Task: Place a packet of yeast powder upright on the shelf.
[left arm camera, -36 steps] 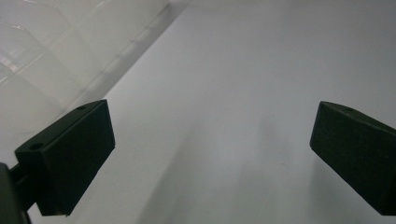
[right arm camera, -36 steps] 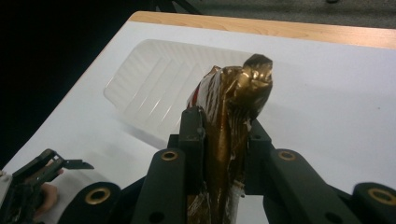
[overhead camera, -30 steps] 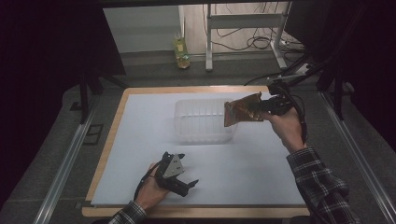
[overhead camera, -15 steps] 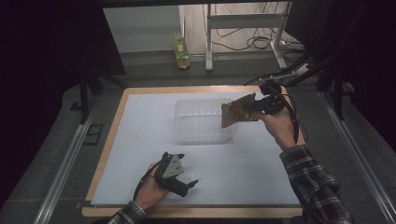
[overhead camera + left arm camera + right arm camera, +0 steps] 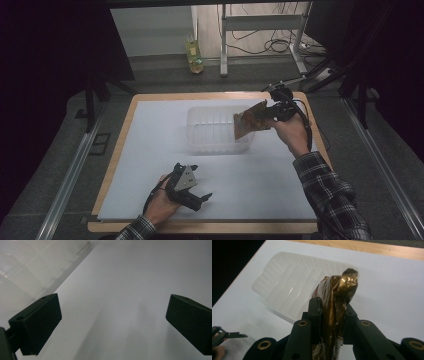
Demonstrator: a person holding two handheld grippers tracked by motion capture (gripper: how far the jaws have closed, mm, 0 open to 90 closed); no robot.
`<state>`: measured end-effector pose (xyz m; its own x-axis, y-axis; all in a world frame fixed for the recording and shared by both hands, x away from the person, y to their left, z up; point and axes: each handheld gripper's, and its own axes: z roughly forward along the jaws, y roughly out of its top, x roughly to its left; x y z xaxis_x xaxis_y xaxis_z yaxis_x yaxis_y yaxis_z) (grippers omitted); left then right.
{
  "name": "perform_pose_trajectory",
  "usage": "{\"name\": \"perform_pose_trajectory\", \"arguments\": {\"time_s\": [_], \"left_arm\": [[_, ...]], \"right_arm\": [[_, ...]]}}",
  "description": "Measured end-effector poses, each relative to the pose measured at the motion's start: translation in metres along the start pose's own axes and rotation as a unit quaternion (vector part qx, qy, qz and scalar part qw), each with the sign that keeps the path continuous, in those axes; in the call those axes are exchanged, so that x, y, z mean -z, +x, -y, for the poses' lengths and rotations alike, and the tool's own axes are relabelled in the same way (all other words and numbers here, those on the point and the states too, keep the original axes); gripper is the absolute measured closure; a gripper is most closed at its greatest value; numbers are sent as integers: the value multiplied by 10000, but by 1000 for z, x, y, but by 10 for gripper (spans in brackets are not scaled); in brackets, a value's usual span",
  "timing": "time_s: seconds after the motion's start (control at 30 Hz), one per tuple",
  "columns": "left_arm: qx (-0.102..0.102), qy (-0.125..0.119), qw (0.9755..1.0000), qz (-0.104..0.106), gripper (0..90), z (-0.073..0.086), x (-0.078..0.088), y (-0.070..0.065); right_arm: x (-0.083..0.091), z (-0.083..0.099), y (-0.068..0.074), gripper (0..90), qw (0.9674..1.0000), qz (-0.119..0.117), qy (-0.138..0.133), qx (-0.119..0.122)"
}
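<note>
A clear ribbed plastic tray point(image 5: 215, 131) point(image 5: 287, 287) lies on the white sheet at the middle back of the table. My right gripper point(image 5: 272, 114) point(image 5: 332, 310) is shut on a crinkled brown-gold foil packet point(image 5: 250, 120) point(image 5: 338, 293), held in the air over the tray's right end. Near the table's front edge my left gripper point(image 5: 202, 197) point(image 5: 112, 322) rests low on the sheet, jaws wide apart with nothing between them. A corner of the tray point(image 5: 27, 267) shows at the upper left of the left gripper view.
The white sheet point(image 5: 150, 150) covers a wooden table point(image 5: 120, 150). Beyond the back edge stand a yellow-green bottle point(image 5: 194, 52), metal frame legs point(image 5: 223, 40) and loose cables point(image 5: 270, 47) on the floor. Rails point(image 5: 70, 175) run along both sides.
My right gripper has carried the foil packet a little leftward and lower, farther over the tray's right end. The left gripper has stayed where it was.
</note>
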<state>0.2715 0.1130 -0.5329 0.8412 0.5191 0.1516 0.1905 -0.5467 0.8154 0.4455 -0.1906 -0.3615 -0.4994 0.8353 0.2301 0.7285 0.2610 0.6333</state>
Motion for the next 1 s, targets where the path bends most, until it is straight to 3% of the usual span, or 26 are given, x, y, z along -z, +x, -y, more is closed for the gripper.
{"name": "perform_pose_trajectory", "arguments": {"time_s": [0.33, 0.6, 1.0], "left_arm": [[-26, -5, 10000, 1, 2, 0, 1, 0], [9, -105, 9999, -63, 1, 0, 2, 0], [-8, -118, 9999, -46, 1, 0, 3, 0]], "right_arm": [[-15, -10, 2, 748, 9998, 40, 186, -10], [-27, -15, -6, 748, 9999, -70, 41, -132], [-46, -25, -10, 754, 9994, -58, -165, -301]]}}
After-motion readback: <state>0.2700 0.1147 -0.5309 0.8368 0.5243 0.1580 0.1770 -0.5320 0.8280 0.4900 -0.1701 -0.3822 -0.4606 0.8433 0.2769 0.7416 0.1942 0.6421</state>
